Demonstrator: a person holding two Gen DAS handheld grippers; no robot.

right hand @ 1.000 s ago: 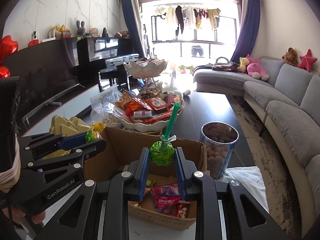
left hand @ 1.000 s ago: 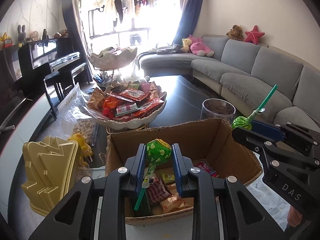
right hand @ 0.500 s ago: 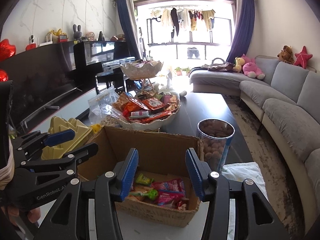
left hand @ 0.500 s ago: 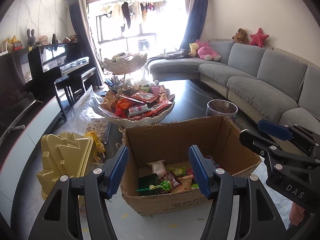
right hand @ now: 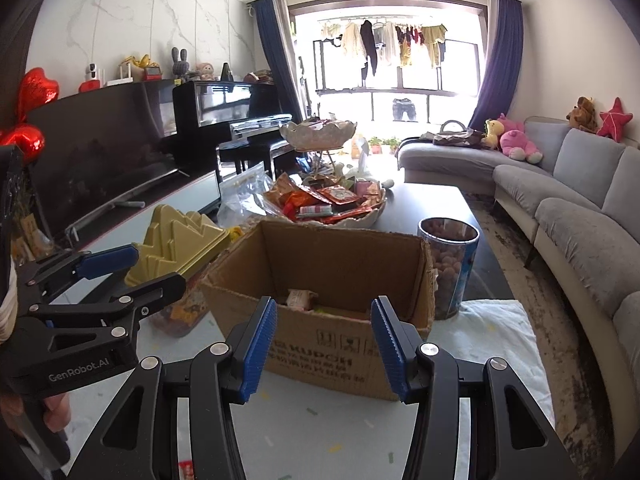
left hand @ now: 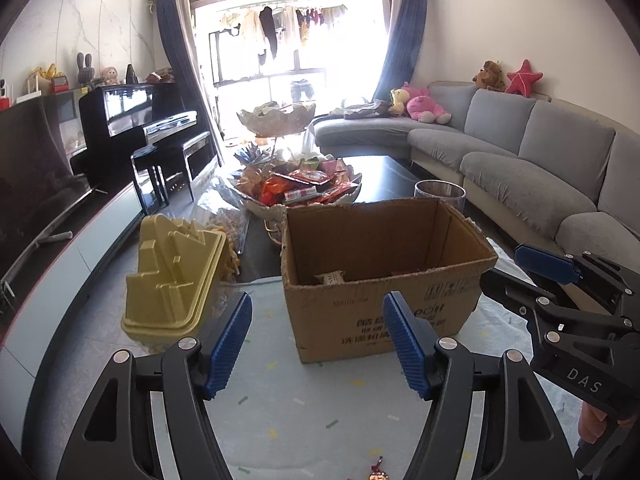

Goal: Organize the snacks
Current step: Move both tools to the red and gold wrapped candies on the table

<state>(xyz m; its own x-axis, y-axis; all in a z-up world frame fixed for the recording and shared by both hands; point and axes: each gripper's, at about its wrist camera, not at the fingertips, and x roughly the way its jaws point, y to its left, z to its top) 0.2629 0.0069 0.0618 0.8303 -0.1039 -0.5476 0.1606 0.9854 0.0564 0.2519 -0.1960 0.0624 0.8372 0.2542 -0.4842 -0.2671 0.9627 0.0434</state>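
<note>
A: What is at the far end?
B: A wide window point(right hand: 400, 80) between dark blue curtains point(right hand: 276, 60), bright with daylight, clothes hanging on a line across it.
A: And along the sides?
B: A grey sectional sofa point(right hand: 560, 184) with plush toys on the right; a black upright piano point(left hand: 132, 116) against the white marble-veined wall point(right hand: 132, 20) on the left.

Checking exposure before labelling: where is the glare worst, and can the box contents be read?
Left wrist view: window blown out, cardboard box interior shadowed, contents barely visible. Right wrist view: window less washed out, box interior also dim.
</note>
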